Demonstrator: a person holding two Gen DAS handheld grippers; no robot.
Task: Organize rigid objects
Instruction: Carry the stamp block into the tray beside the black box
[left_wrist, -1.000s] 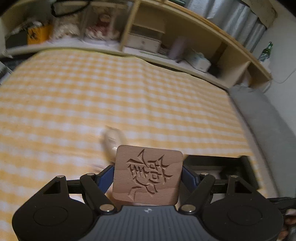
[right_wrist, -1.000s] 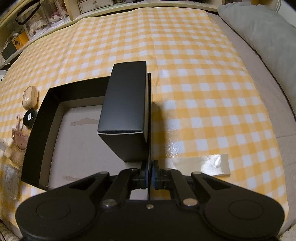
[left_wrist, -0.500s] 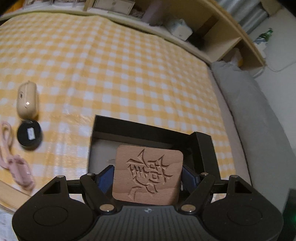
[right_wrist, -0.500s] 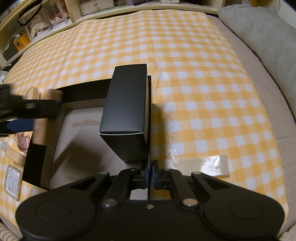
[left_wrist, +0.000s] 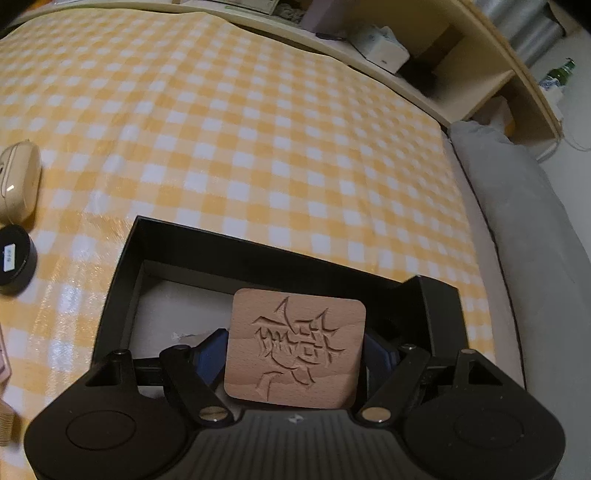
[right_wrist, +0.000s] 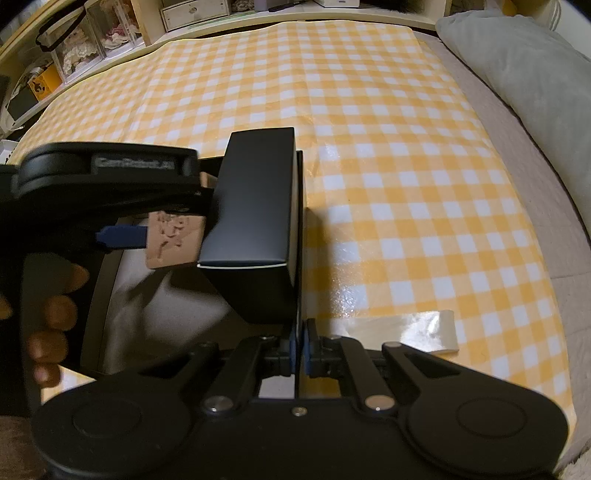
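Note:
A wooden block (left_wrist: 295, 354) carved with a character sits between the blue pads of my left gripper (left_wrist: 295, 350), which is shut on it. It hangs over the pale floor of an open black box (left_wrist: 221, 238) on the checked cloth. A small black carton (right_wrist: 258, 199) stands inside that box against its right wall. The right wrist view shows the wooden block (right_wrist: 173, 240) just left of this carton. My right gripper (right_wrist: 300, 350) is shut on the thin right wall of the black box (right_wrist: 300, 221).
A beige case (left_wrist: 16, 181) and a round black tin (left_wrist: 13, 264) lie left of the box. A strip of tape (right_wrist: 424, 328) is stuck to the cloth at its right. A grey pillow (right_wrist: 517, 66) borders the right side, and shelves (left_wrist: 461, 74) stand behind. A person's fingers (right_wrist: 55, 314) hold the left gripper.
My left gripper carried the wooden block from over the open cloth to over the black box and lower, coming into the right wrist view. The right gripper kept still.

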